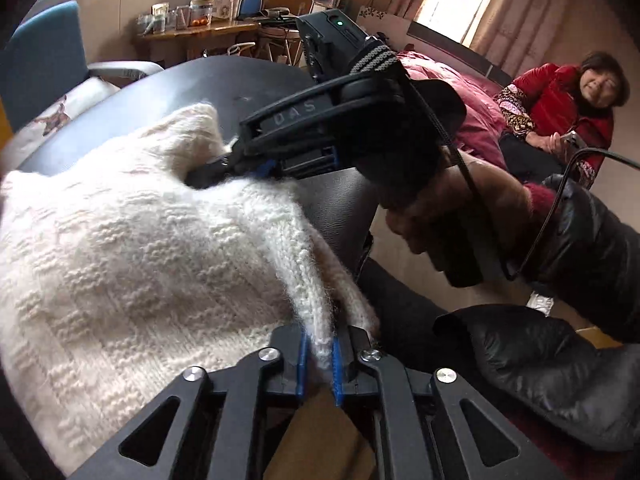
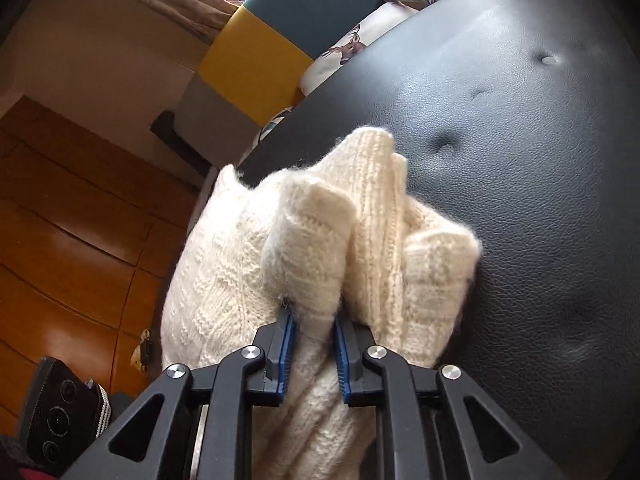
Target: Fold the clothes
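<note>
Left gripper (image 1: pixel 320 354): we clamp the sweater (image 1: pixel 132 248) edge between nearly closed jaws.
Right gripper (image 2: pixel 314 354): jaws pinch bunched knit.
Advice: we keep both edges level.

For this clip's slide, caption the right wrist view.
Right gripper pinches a bunched cream knit sweater over a black leather cushion.

The left gripper (image 1: pixel 320 354) has its jaws clamped on a ribbed edge of the cream knit sweater (image 1: pixel 132 256). Farther along, the right gripper (image 1: pixel 224 166) bites another fold above the black leather seat (image 1: pixel 248 84).
</note>
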{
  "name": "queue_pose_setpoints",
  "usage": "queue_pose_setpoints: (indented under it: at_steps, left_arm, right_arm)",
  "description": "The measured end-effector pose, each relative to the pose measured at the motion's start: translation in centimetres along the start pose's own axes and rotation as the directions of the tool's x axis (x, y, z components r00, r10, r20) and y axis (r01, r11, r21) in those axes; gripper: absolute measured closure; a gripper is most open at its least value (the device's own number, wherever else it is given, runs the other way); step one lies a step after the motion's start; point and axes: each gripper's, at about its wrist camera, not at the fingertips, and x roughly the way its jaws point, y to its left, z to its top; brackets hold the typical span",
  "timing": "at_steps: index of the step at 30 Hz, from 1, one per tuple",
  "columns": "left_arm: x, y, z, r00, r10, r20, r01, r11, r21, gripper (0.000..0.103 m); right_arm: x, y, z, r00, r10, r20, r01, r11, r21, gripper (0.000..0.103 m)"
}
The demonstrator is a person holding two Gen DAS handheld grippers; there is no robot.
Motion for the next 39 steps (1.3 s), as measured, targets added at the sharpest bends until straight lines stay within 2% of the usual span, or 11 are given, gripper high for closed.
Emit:
queue_pose_setpoints:
  at_steps: [5, 7, 9, 12, 14, 18, 22, 30, 34, 38, 39]
  left_arm:
    - [-1.1, 1.5, 0.2, 0.994, -0.102, 0.032, 0.105, 0.985, -0.136, 0.072]
    - [-2.9, 3.2, -0.1, 0.972, -0.212, 0.102, 0.231, 0.943, -0.238, 0.051]
    - [-4.8, 4.9, -0.8, 0.943, -0.272, 0.190, 0.321, 0.892, -0.317, 0.046]
    - [-7.0, 8.4, -2.0, 0.912, -0.265, 0.313, 0.385, 0.817, -0.430, 0.043]
    - [-7.4, 10.4, -2.5, 0.939, -0.126, 0.321, 0.285, 0.806, -0.519, 0.043]
    - [-7.1, 11.0, -1.4, 0.952, -0.009, 0.306, 0.181, 0.822, -0.540, 0.046]
    - [-5.9, 9.0, 1.2, 0.958, 0.101, 0.270, 0.030, 0.898, -0.440, 0.046]
    - [-2.6, 10.5, 5.8, 0.966, 0.135, 0.219, -0.065, 0.953, -0.297, 0.046]
    - [-1.9, 10.4, 6.6, 0.973, 0.113, 0.201, -0.061, 0.967, -0.247, 0.046]
    - [0.4, 10.0, 7.1, 0.978, 0.127, 0.165, -0.101, 0.982, -0.160, 0.043]
    - [1.1, 9.6, 7.0, 0.977, 0.136, 0.165, -0.115, 0.984, -0.134, 0.043]
  right_arm:
    - [1.1, -1.3, 1.1, 0.996, 0.087, -0.006, -0.086, 0.994, 0.066, 0.087]
    - [1.4, -1.7, 1.4, 0.993, 0.113, -0.016, -0.112, 0.991, 0.079, 0.087]
    - [1.5, -2.0, 1.6, 0.992, 0.127, -0.023, -0.125, 0.989, 0.084, 0.087]
    - [1.3, -2.4, 1.7, 0.990, 0.139, -0.024, -0.137, 0.987, 0.088, 0.084]
    - [1.6, -2.1, 1.8, 0.992, 0.126, -0.009, -0.125, 0.988, 0.094, 0.082]
    - [-0.7, 0.9, 2.0, 0.997, 0.059, 0.058, -0.058, 0.998, -0.008, 0.071]
    - [-4.0, 3.5, -1.4, 0.981, 0.192, -0.023, -0.194, 0.975, -0.112, 0.071]
    - [-8.2, 7.2, -9.4, 0.942, 0.237, -0.239, -0.281, 0.944, -0.172, 0.041]
    - [-7.6, 8.4, -11.7, 0.917, 0.236, -0.322, -0.307, 0.932, -0.190, 0.036]
    - [-6.4, 7.3, -14.3, 0.874, 0.107, -0.474, -0.253, 0.933, -0.256, 0.054]
    - [-6.9, 6.3, -14.4, 0.880, 0.102, -0.463, -0.232, 0.944, -0.233, 0.073]
